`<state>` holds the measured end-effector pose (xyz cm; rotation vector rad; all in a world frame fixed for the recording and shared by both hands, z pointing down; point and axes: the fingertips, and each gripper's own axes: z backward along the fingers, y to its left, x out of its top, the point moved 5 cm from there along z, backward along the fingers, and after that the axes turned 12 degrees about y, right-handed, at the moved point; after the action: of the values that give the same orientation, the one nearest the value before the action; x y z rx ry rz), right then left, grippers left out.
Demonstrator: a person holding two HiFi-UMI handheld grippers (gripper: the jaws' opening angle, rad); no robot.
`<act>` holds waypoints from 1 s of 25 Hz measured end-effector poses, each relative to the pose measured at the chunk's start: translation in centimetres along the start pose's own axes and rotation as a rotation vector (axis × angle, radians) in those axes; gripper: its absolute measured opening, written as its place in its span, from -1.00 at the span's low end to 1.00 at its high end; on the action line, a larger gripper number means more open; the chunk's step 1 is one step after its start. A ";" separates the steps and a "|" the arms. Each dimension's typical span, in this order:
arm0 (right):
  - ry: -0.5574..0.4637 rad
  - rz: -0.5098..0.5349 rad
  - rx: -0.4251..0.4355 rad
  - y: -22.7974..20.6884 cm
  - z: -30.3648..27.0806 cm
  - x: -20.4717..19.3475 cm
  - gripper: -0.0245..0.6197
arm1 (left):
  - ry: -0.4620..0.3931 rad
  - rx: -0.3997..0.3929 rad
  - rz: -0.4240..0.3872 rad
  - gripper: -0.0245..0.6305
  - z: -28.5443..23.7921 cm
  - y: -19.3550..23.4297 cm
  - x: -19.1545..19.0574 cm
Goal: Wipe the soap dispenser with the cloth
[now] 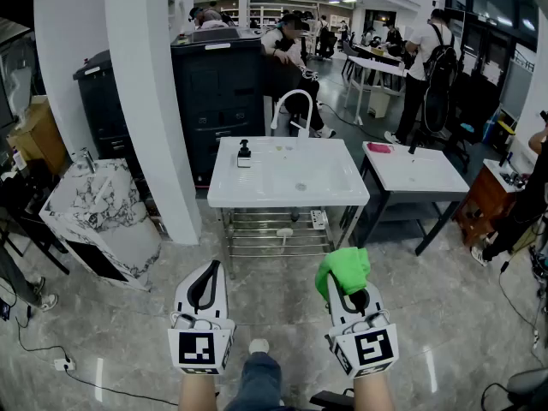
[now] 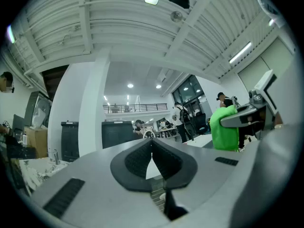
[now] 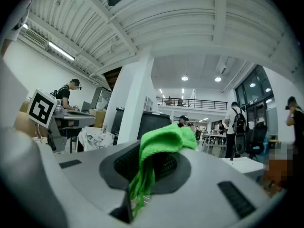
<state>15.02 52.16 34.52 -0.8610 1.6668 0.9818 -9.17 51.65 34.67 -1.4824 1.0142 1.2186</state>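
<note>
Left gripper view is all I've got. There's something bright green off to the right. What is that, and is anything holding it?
Observer: A green cloth, clamped in the right gripper's jaws.
Visitor: And the soap dispenser? I can't spot it.
Observer: The soap dispenser stands near the white sink's back left corner, straight ahead.
Visitor: Are we close to it?
Observer: No. The left gripper and the right one are short of the sink, with floor between.
</note>
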 end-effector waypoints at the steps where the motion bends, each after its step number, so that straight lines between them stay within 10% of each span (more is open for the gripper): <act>1: 0.004 -0.002 0.001 -0.4 -1.1 0.0 -0.79 | 0.002 0.000 0.002 -0.87 -1.0 0.4 -0.1; 25: 0.038 -0.009 0.024 -6.5 -27.1 3.5 -0.78 | 0.001 -0.047 -0.006 -0.87 -26.8 11.0 0.1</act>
<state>9.34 24.65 35.10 -0.8746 1.7021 0.9428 -14.02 23.13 34.76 -1.5213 0.9870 1.2448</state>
